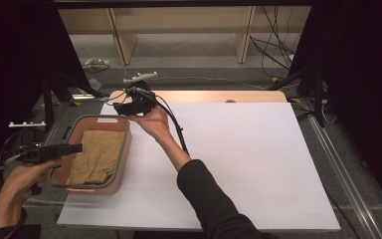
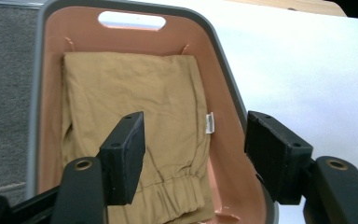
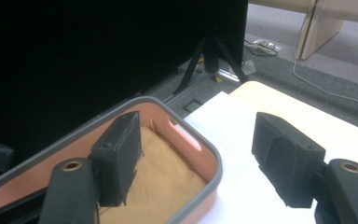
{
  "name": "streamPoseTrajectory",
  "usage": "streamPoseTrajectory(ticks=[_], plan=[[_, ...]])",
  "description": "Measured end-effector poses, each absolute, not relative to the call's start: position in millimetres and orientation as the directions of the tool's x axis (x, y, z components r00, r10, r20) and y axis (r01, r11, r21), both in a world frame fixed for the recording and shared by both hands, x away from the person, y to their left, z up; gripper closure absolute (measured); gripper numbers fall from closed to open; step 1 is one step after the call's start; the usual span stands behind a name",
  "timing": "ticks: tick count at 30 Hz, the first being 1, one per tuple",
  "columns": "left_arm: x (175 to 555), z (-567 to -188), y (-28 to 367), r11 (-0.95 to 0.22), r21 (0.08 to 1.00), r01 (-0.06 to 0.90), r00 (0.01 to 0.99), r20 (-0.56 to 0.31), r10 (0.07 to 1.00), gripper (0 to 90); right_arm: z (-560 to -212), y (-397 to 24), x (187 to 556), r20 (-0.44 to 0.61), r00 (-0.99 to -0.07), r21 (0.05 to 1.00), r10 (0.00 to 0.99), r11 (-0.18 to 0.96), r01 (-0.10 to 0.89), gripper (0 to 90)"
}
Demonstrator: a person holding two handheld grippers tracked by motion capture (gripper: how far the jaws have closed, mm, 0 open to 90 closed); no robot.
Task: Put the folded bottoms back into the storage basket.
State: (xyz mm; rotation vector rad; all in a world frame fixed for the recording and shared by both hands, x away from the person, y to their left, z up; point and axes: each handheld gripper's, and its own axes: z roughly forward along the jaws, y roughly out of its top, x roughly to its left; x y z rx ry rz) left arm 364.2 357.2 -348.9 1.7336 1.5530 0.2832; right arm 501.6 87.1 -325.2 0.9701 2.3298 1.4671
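Note:
A salmon-pink basket (image 1: pixel 125 144) with a grey rim stands at the left of the white tabletop. A folded tan cloth (image 1: pixel 95 154) lies flat inside it. My left gripper (image 1: pixel 74 148) reaches over the basket's left rim, level. In the left gripper view its jaws stand open (image 2: pixel 196 135) above the cloth (image 2: pixel 135 88), with nothing between the pads, inside the basket (image 2: pixel 223 65). My right gripper (image 1: pixel 122 107) hovers just beyond the basket's far end. In the right gripper view it is open (image 3: pixel 198 126) and empty, looking down on the basket (image 3: pixel 205 154) and the cloth (image 3: pixel 163 177).
A white sheet (image 1: pixel 238 159) covers the table, with a wooden edge (image 1: pixel 204 95) showing at the back. Black tripod legs (image 1: pixel 49 94) stand left of the table. Cables and wooden shelving lie on the floor beyond.

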Motion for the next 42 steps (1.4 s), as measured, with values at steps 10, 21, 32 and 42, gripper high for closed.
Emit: streamPoseTrajectory(ticks=[10,21,32,42], plan=[[367,-346,345,0.044,0.700,0.713,0.268,-0.331,0.905,32.1,-326,63,496,0.148,-0.757,0.872,0.636,0.277,0.403,31.6],[376,-350,316,0.008,0.719,0.694,0.326,-0.325,0.888,26.2,-326,30,490,0.153,-0.746,0.885,0.648,0.247,0.395,30.5],[382,-358,284,-0.026,0.743,0.669,0.386,-0.317,0.866,25.2,-327,2,479,0.138,-0.745,0.891,0.652,0.246,0.381,30.0],[383,-364,253,-0.065,0.782,0.619,0.458,-0.293,0.839,24.1,-335,-26,467,0.136,-0.739,0.898,0.660,0.234,0.374,30.0]])
